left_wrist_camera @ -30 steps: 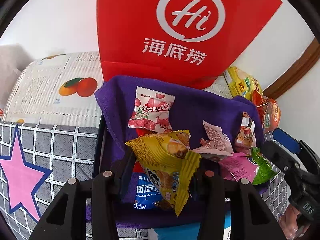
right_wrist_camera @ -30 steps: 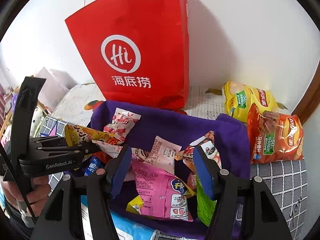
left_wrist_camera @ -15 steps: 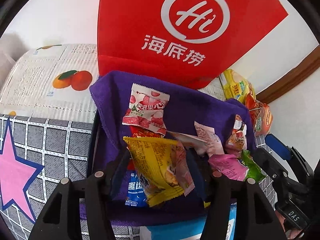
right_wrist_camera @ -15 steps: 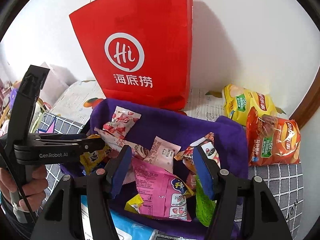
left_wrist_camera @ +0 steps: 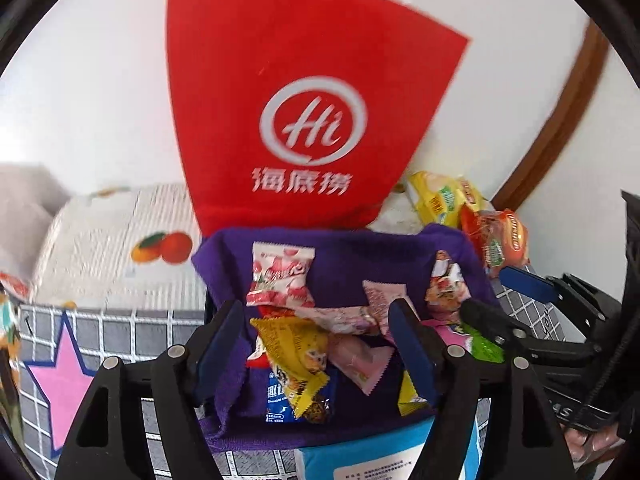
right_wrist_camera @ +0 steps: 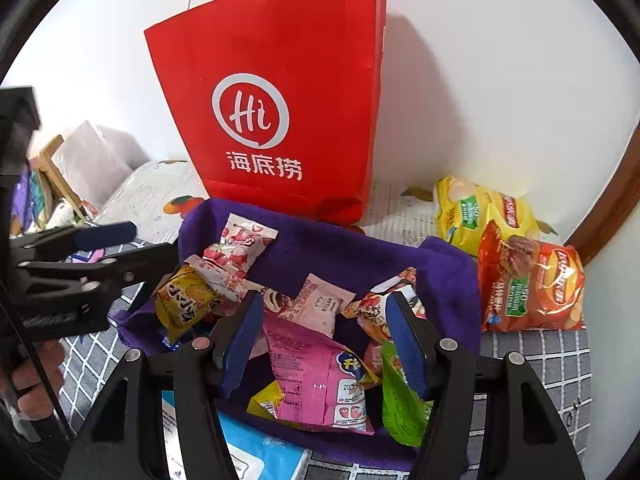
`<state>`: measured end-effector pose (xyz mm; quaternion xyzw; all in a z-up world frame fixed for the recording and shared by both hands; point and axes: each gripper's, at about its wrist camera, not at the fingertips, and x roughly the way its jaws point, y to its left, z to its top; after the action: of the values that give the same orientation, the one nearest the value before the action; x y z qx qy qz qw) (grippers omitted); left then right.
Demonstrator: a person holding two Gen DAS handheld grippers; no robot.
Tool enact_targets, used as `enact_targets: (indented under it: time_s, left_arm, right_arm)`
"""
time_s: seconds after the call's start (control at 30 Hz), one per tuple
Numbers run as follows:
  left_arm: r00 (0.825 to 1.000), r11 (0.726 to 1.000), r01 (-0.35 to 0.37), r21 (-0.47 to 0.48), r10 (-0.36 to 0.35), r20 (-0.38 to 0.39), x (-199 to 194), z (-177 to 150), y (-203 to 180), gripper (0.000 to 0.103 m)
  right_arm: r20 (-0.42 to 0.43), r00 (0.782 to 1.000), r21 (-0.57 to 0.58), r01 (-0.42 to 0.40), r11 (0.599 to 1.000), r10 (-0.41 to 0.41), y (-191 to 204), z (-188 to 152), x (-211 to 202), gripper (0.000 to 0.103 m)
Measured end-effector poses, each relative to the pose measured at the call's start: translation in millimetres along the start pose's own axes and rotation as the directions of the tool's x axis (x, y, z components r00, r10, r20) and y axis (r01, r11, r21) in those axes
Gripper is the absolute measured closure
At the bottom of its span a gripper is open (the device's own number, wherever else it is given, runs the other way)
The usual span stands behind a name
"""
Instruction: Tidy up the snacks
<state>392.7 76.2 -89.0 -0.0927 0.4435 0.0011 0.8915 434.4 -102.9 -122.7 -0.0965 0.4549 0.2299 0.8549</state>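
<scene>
Most small snacks lie piled in the purple cloth-lined bin (right_wrist_camera: pixel 448 276), incl. the yellow packet (left_wrist_camera: pixel 296 356) at its left side. Left gripper (left_wrist_camera: pixel 316 344) hovers over that packet, jaws wide, nothing held. Right gripper (right_wrist_camera: pixel 324 336) also wide & empty above the pink pouch (right_wrist_camera: pixel 320 376). Left to do, prob.: two chip bags (right_wrist_camera: pixel 528 284) outside the bin, near the red bag (right_wrist_camera: pixel 280 112); bin's depth unclear.

My red paper bag (right_wrist_camera: pixel 276 120) reads "Hi" in a white ring above "海底捞". The blue packet (left_wrist_camera: pixel 282 400) under my left fingers says "Chocolate chip"; other print is too small.
</scene>
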Motion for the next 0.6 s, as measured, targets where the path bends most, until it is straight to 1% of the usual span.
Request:
enact_targets:
  time_s: [0.03,0.2,0.33,0.43,0.5,0.57,0.6]
  left_arm:
    - [1.000,1.000,-0.003,0.005,0.003,0.001,-4,0,-2,0.029]
    - [0.999,0.999,0.034,0.017,-0.034,0.005,-14,1,-7,0.029]
    - [0.997,0.997,0.077,0.022,-0.077,-0.006,-22,1,-12,0.029]
    - [0.996,0.996,0.088,0.032,-0.089,0.001,-31,-1,-15,0.028]
    - [0.996,0.996,0.085,0.039,-0.085,0.010,-38,-2,-18,0.025]
    - [0.996,0.996,0.082,0.040,-0.083,0.025,-44,-2,-19,0.023]
    - [0.996,0.995,0.084,0.046,-0.085,0.031,-48,-2,-20,0.022]
  right_arm:
    - [0.006,1.000,-0.001,0.005,1.000,-0.005,1,0,-2,0.040]
    - [0.022,0.999,0.019,0.027,0.999,-0.028,0,3,-14,0.040]
    - [0.047,0.995,0.066,0.086,0.994,-0.089,-3,5,-31,0.040]
    - [0.059,0.992,0.091,0.107,0.990,-0.113,-4,5,-46,0.040]
    - [0.071,0.989,0.109,0.119,0.987,-0.127,-2,3,-56,0.040]
    - [0.079,0.984,0.121,0.149,0.981,-0.159,0,-2,-61,0.038]
    - [0.079,0.980,0.124,0.172,0.977,-0.183,1,-5,-63,0.033]
